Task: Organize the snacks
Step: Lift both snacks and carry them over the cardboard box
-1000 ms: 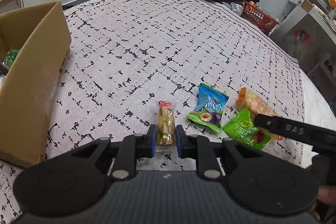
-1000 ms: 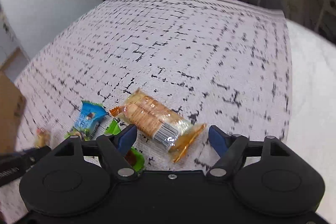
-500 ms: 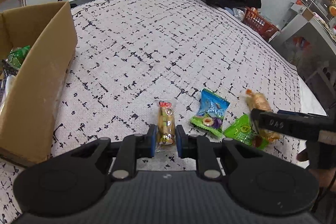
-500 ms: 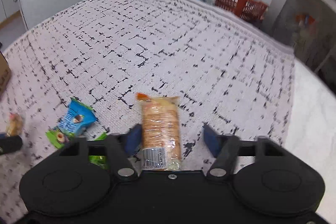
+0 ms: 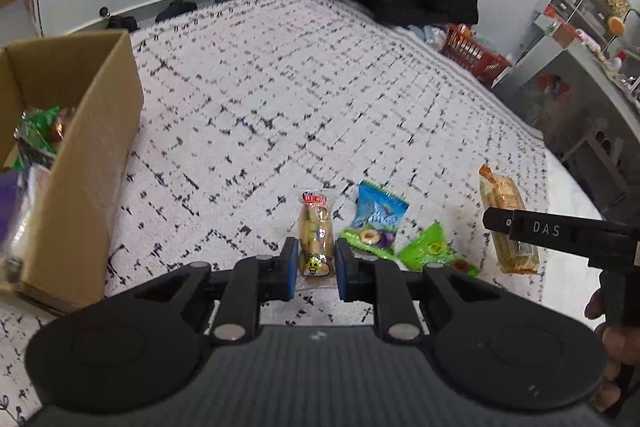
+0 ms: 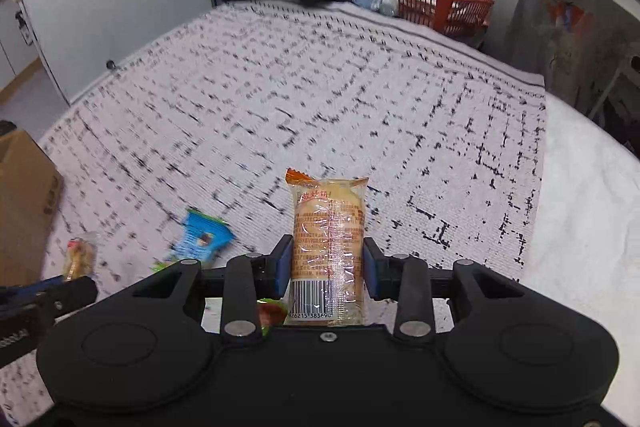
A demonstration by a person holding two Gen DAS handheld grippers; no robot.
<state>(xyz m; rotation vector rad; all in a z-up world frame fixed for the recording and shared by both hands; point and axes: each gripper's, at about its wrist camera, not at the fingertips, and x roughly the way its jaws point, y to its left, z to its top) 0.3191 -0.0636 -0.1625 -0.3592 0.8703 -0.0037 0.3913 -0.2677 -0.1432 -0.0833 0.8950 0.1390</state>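
Cardboard box (image 5: pixel 76 131) waits at left of frame; we hold a small yellow snack (image 5: pixel 317 241) in the left gripper (image 5: pixel 316 269) and a biscuit pack (image 6: pixel 329 247) in the right gripper (image 6: pixel 326 269), both clamped tight, so next we should carry them boxward

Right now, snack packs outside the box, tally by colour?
Yellow-tan: 1, small pack in the left claw
Orange: 1, cracker pack in the right claw
Blue: 1, pack on the bedspread
Green: 1, pack
Total: 4
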